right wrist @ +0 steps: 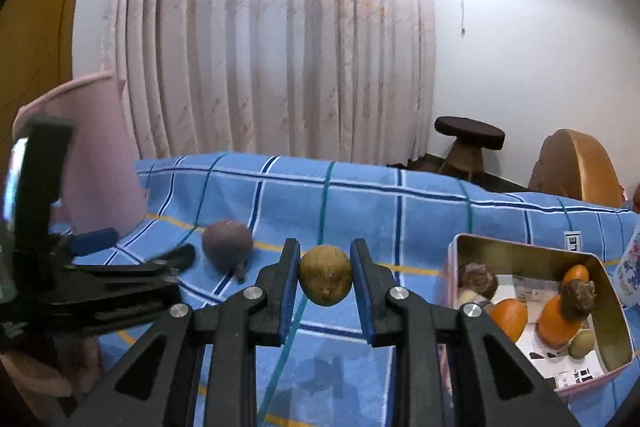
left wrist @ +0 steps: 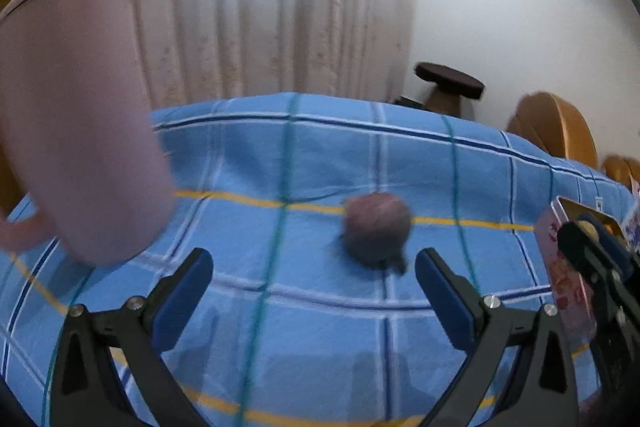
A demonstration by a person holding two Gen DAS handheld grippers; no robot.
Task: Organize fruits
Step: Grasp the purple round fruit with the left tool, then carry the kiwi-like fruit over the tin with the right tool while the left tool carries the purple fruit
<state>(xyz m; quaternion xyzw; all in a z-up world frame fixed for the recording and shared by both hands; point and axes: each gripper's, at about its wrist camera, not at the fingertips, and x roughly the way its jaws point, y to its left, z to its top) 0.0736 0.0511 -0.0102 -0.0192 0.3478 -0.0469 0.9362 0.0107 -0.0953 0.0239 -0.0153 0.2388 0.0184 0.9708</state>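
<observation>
Brown, round kiwi (right wrist: 326,280), rough-skinned, small dimple below.

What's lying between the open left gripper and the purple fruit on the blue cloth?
Nothing: in the left wrist view only bare blue checked cloth separates the left gripper from the purple fruit, which lies just beyond its right fingertip.

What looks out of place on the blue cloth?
One purple fruit lies alone on the checked cloth, outside the pink tin where the other fruits sit. The right gripper holds a brown fruit. Nothing looks spilled or damaged.
</observation>
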